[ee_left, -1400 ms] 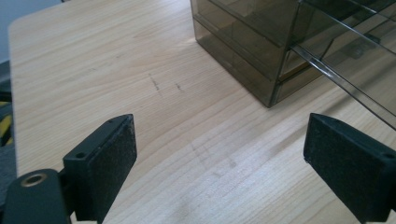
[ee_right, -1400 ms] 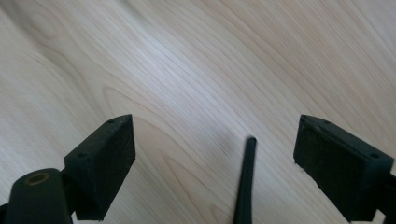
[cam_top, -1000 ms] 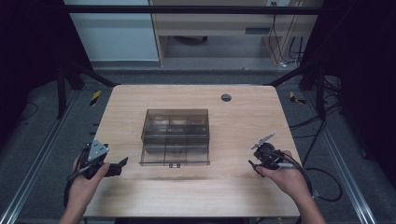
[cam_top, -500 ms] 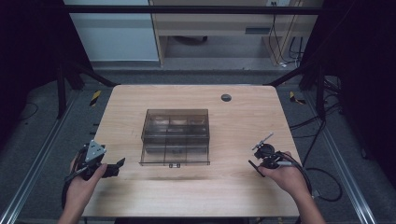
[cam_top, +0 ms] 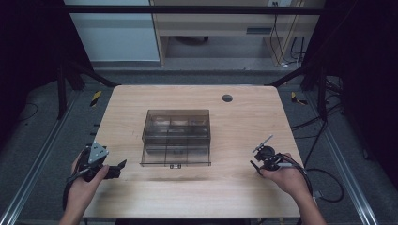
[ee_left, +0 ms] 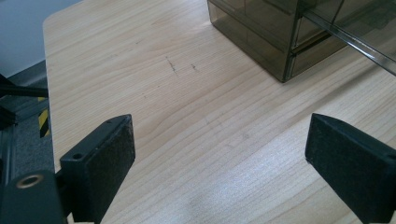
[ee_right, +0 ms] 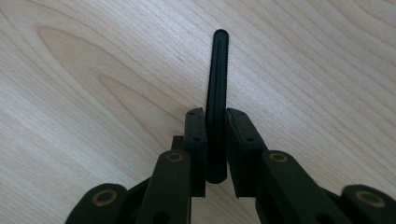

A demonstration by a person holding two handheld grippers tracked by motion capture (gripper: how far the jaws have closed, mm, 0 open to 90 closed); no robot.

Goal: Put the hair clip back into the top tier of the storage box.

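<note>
While its jaws close — right claw [ee_right: 215, 154] tight around a thin black strip [ee_right: 218, 84], left claw [ee_left: 224, 158] wide

1. Drawer box [cam_top: 176, 137] sits mid-table [cam_top: 141, 101].
2. My left gripper [cam_top: 115, 169] rests near-left of it.
3. My right gripper [cam_top: 257, 161] near-right, the strip [ee_right: 217, 98] between its pads.
4. Round hole [cam_top: 227, 98] far-right of the box.
</note>
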